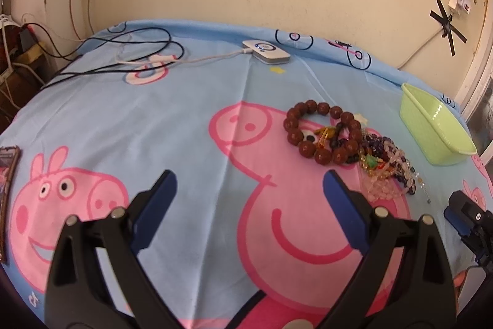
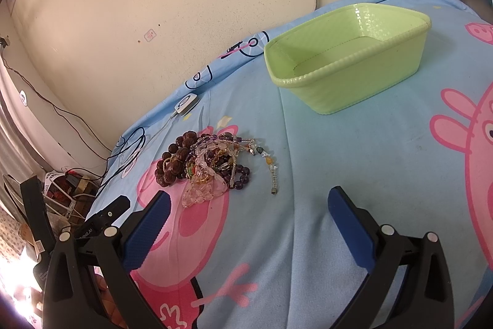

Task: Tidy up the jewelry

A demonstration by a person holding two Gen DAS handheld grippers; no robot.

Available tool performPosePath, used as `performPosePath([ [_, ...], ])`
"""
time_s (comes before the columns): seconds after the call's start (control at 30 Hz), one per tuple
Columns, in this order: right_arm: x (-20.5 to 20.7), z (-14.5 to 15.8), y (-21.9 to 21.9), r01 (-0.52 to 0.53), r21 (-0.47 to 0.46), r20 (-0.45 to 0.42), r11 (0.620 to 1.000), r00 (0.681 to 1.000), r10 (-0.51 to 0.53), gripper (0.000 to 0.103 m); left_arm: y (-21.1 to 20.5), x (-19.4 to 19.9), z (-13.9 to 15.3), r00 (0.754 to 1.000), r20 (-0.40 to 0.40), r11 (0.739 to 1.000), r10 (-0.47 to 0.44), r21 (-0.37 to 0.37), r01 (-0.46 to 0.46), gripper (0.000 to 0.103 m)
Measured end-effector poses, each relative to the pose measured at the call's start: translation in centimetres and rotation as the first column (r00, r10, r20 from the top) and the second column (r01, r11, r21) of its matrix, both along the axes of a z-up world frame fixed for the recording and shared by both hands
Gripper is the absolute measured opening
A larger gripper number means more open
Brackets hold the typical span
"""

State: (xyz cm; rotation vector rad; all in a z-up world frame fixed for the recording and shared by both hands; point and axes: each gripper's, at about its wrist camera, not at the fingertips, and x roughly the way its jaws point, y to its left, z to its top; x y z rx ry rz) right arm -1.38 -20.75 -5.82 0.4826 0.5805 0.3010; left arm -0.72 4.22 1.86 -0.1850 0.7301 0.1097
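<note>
A heap of jewelry lies on the blue cartoon-pig cloth: a brown wooden bead bracelet (image 1: 323,131) with clear, purple and coloured bead strands (image 1: 386,171) tangled at its right. From the right wrist the same pile (image 2: 206,165) sits ahead and left. A light green plastic basket (image 1: 431,125) (image 2: 348,67) stands empty beyond the pile. My left gripper (image 1: 249,178) hovers open, just short and left of the beads, holding nothing. My right gripper (image 2: 249,199) is open too, with the pile off its left finger. The right gripper's tip shows at the left view's far right edge.
A white charging pad (image 1: 266,51) with a white cable and black cords (image 1: 123,51) lies at the cloth's far side by the wall. A phone-like object (image 1: 7,174) rests at the left edge. Boxes and wires clutter the floor (image 2: 61,190) left of the table.
</note>
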Motion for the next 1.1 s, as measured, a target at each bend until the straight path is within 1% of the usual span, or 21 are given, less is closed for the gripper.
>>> performPosePath([
  [0.2,0.0,0.0,0.0,0.0,0.001,0.0,1.0,1.0,0.0,0.082,0.05,0.04,-0.02,1.0,-0.003,1.0,-0.001,-0.009,0.001,0.092],
  [1.1,0.05,-0.1,-0.05,-0.001,0.008,0.003,1.0,1.0,0.001,0.082,-0.03,0.08,-0.03,1.0,-0.006,1.0,-0.002,-0.008,0.002,0.092],
])
